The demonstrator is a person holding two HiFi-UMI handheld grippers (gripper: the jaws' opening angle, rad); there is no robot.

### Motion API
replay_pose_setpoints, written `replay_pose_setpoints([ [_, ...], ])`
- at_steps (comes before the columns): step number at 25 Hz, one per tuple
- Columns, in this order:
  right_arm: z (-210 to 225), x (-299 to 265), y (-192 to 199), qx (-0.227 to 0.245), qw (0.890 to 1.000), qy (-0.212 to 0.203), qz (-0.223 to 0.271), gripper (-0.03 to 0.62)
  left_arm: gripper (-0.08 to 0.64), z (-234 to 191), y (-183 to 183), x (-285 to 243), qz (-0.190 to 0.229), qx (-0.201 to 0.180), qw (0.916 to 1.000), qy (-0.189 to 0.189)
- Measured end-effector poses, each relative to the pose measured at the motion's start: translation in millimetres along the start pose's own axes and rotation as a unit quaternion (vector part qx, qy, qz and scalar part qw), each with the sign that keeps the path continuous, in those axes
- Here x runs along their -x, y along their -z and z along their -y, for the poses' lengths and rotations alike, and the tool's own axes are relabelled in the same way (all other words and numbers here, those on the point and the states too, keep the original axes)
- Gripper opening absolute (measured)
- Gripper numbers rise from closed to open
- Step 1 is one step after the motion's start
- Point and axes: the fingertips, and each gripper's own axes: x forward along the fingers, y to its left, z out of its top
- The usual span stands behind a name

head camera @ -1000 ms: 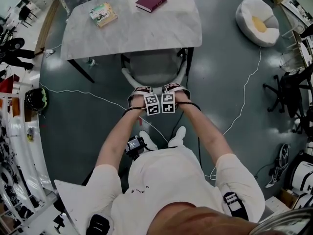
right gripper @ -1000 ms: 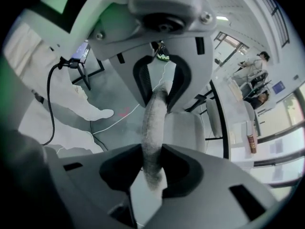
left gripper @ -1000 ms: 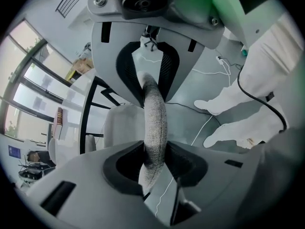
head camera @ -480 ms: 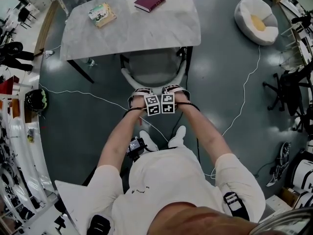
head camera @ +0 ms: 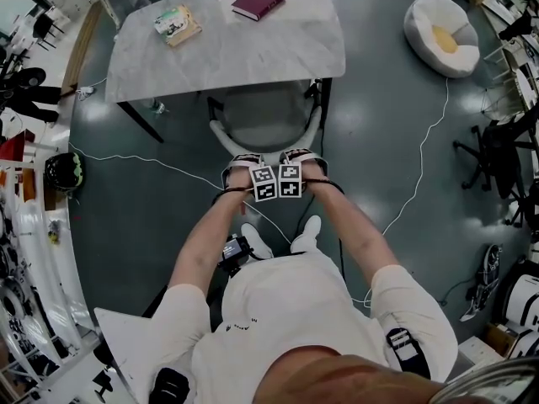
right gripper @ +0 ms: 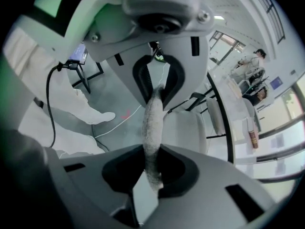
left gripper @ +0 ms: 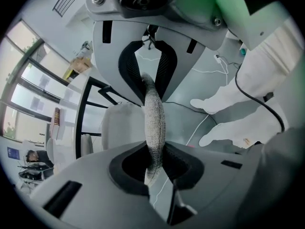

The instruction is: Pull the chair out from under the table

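Note:
A grey fabric chair (head camera: 263,112) stands pushed partway under the marble-topped table (head camera: 227,53), its curved backrest (head camera: 221,131) towards me. Both grippers hang side by side over the backrest's top rim and point steeply down. My left gripper (head camera: 246,162) is shut on the rim, and the speckled fabric edge (left gripper: 155,116) runs pinched between its dark pads (left gripper: 128,70). My right gripper (head camera: 300,156) grips the same rim, and the fabric edge (right gripper: 152,120) is squeezed between its pads (right gripper: 175,78). The chair seat (right gripper: 183,128) shows beyond the jaws.
On the table lie a red book (head camera: 259,1) and a greenish book (head camera: 178,23). Black table legs (head camera: 140,122) flank the chair. White cables (head camera: 152,163) cross the grey floor. My feet (head camera: 308,231) stand just behind the chair. At the right are a white beanbag (head camera: 441,25) and a black office chair (head camera: 493,160).

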Motion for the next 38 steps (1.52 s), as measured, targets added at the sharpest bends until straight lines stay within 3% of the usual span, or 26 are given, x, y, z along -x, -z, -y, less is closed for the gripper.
replay_pose_setpoints([
  [38, -112, 41, -14, 0.012, 1.000, -0.019, 0.013, 0.075, 0.064, 112, -21, 41, 0.021, 0.009, 0.9994, 0.028],
])
